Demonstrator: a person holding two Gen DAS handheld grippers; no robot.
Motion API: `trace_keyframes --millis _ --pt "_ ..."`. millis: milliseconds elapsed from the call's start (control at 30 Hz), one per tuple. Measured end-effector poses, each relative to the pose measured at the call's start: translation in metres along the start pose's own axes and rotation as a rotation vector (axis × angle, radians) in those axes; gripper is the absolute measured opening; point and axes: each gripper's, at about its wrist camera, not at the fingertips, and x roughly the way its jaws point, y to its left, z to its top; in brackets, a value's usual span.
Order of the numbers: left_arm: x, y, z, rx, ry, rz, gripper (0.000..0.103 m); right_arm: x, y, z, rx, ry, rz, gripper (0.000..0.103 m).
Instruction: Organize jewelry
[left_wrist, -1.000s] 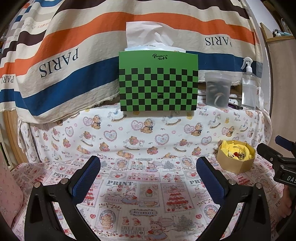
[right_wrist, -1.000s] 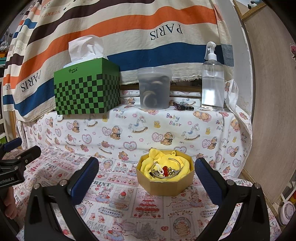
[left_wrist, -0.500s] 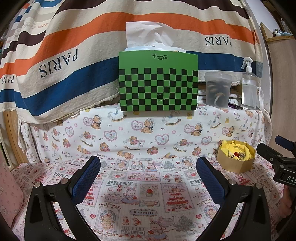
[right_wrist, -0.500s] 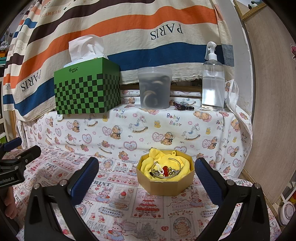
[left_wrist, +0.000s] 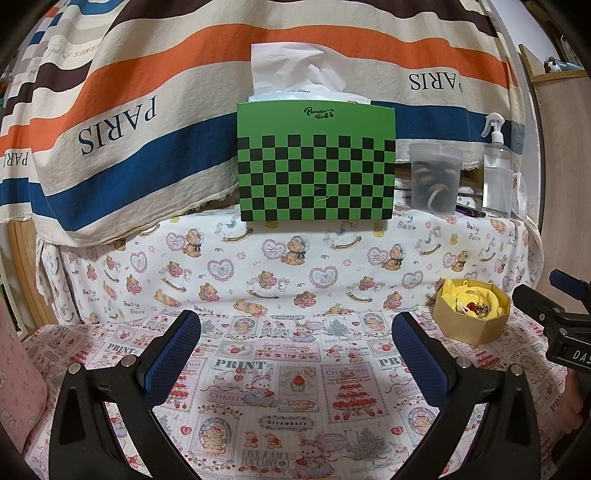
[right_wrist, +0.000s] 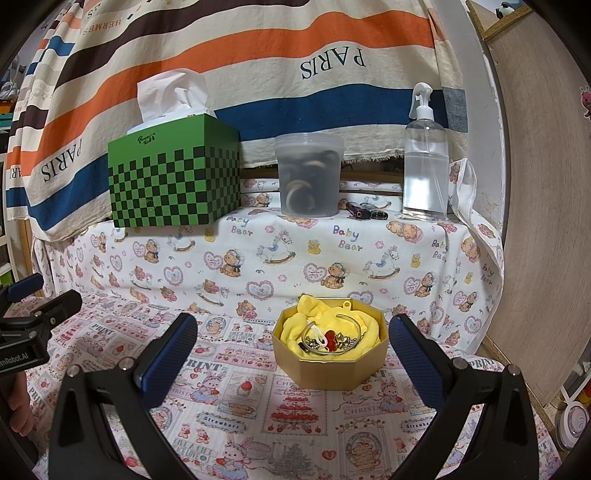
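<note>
Box position: octagonal box (right_wrist: 330, 354) resting on the printed cloth (right_wrist: 236, 402) of the lower surface, in front of the draped step, straight ahead of the right gripper (right_wrist: 293, 354); far right in the left wrist view (left_wrist: 471, 319).
Box contents: yellow cloth lining (right_wrist: 295, 328), a thin bangle (right_wrist: 332, 325) lying across it, a red piece (right_wrist: 330, 338) and a tangle of small silvery pieces (right_wrist: 314, 343) heaped together; single pieces too small to tell apart.
Stage: jewelry already gathered in the box, loose and tangled; fits either sorting still to come or pieces just put away; not settled from here.
Right gripper: released, jaws spread wide, holding nothing, box lined up between them.
Left gripper: (left_wrist: 295, 350) released, jaws wide apart, empty, hovering over bare printed cloth well left of the box.
Handling advice: fine, light pieces, likely to snag on one another; low, slow approach, pinching one piece only, box steadied against sliding.
Risk: chain or bangle dragging neighbours out over the rim.
Background: tissue box (right_wrist: 173, 173), lidded tub (right_wrist: 309, 175), spray bottle (right_wrist: 424, 158) on the raised shelf behind.
</note>
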Motion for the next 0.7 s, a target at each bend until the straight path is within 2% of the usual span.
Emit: trace_keyframes --millis 700 --pt "0.0012 0.0008 -0.0003 -0.001 0.003 0.000 0.103 -0.0006 0.0007 0.0007 0.000 0.001 -0.001 0.103"
